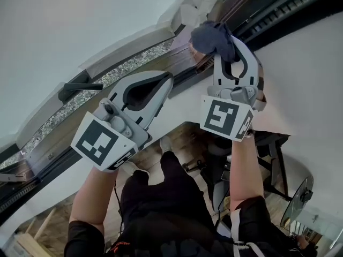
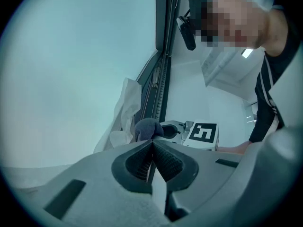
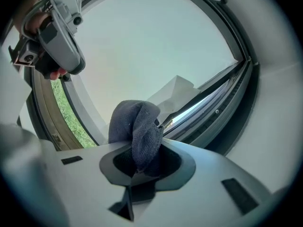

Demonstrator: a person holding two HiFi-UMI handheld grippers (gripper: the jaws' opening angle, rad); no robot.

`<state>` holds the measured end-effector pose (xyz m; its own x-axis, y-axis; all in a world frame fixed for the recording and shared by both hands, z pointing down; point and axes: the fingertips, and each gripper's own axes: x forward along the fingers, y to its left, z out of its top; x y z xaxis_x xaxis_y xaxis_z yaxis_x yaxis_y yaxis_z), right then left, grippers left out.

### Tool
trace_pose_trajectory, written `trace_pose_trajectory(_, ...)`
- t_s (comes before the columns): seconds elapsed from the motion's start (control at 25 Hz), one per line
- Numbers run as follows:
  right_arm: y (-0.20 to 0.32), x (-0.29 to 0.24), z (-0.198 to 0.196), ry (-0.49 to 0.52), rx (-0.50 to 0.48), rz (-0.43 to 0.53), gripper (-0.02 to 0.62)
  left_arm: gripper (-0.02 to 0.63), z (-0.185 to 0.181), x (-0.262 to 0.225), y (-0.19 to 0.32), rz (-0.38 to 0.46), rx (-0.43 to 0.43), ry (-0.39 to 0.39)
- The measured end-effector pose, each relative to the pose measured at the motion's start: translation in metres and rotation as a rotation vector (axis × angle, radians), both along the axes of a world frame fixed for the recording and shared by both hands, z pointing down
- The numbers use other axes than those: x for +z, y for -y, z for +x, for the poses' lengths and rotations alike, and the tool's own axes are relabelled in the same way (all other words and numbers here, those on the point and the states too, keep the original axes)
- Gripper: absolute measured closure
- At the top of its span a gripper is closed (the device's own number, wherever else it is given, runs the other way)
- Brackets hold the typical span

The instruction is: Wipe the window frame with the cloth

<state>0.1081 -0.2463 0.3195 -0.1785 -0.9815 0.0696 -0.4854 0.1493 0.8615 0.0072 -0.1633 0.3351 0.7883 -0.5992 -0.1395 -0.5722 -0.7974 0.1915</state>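
A dark blue cloth (image 1: 211, 39) is bunched between the jaws of my right gripper (image 1: 224, 48), which is shut on it. The cloth (image 3: 137, 126) rests against the dark window frame (image 1: 185, 75), whose rails (image 3: 222, 103) run diagonally beside it. My left gripper (image 1: 168, 81) hangs just to the left of the right one, close to the frame, shut with nothing between its ribbed pads (image 2: 142, 162). From the left gripper view the cloth (image 2: 147, 128) and the right gripper's marker cube (image 2: 203, 134) show just beyond the jaws, next to the frame (image 2: 163, 56).
Loose white protective film (image 1: 201, 1) hangs off the frame behind the cloth. A dark window handle (image 1: 75, 90) sticks out at the left. Speckled glass (image 1: 107, 79) lies along the frame. Below are the person's legs (image 1: 171, 191), a dark stool (image 1: 270, 154) and a fan (image 1: 300, 197).
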Motion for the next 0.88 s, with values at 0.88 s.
trace_pose_trajectory(0.88, 0.004, 0.125, 0.003, -0.033, 0.024, -0.157, 0.526, 0.586, 0.002, 0.071, 0.002, -0.118, -0.003, 0.013)
